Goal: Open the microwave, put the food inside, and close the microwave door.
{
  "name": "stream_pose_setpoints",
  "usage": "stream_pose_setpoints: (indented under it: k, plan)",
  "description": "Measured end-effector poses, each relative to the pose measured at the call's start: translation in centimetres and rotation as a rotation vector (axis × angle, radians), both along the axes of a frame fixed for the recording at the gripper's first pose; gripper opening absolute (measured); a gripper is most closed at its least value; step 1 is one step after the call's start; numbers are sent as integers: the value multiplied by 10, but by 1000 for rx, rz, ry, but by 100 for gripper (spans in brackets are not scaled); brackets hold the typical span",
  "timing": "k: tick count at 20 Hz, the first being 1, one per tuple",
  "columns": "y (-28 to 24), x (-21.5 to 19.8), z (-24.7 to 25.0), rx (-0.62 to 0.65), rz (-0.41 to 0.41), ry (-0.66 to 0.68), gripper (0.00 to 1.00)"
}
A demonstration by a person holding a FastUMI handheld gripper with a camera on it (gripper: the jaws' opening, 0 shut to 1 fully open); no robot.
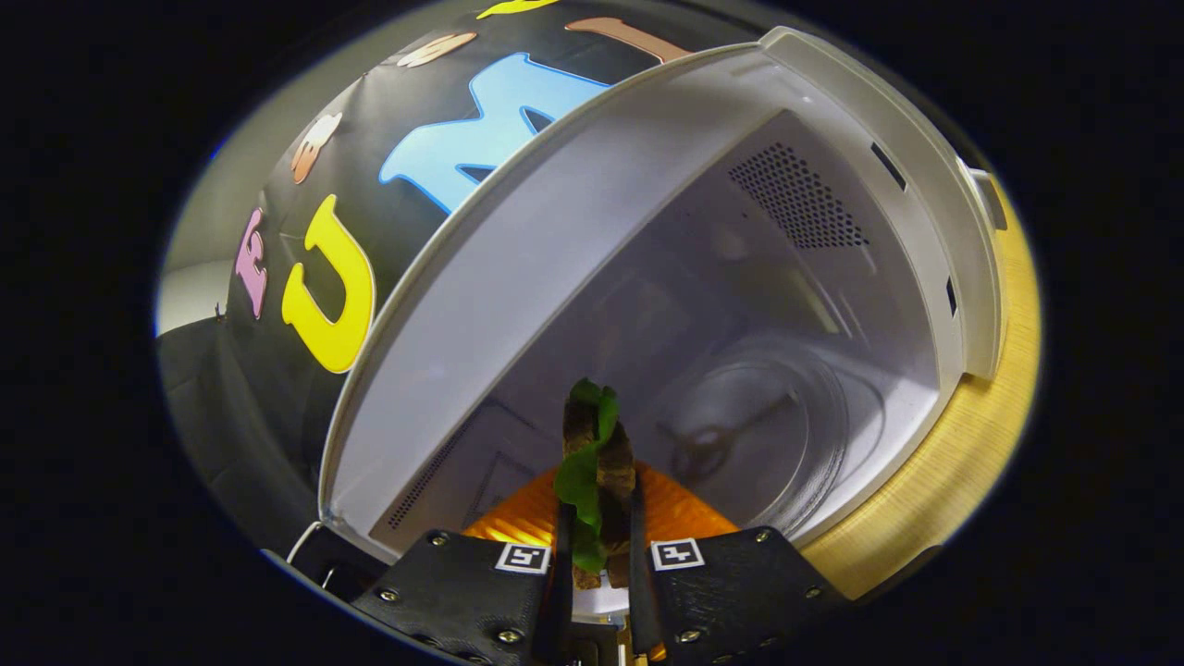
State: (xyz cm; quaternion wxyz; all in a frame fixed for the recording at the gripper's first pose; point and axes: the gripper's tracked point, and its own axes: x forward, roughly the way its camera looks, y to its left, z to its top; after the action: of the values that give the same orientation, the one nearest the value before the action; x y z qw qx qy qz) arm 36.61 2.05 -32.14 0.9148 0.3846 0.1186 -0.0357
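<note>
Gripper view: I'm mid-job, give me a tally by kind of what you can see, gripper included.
Microwave, door open: 1
Glass turntable inside it: 1
Food item, green leaf and brown pieces on an orange base, clamped between the fingers: 1
Gripper, shut on the food item: 1
Wooden table: 1
Total: 5

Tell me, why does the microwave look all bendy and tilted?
Gripper view: the fisheye lens curves the microwave's straight edges, and the camera is tilted. The glass turntable catches soft glare. The food, pinched in the gripper, looks sharp.
</note>
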Motion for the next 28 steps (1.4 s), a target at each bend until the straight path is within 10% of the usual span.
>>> stream_pose_setpoints:
  k: [10,17,28]
  plan:
    - [-66,-3,-5,-353,-186,11,70]
    - [-43,-37,21,-457,-110,-39,70]
    - [10,-228,59,-518,118,-138,70]
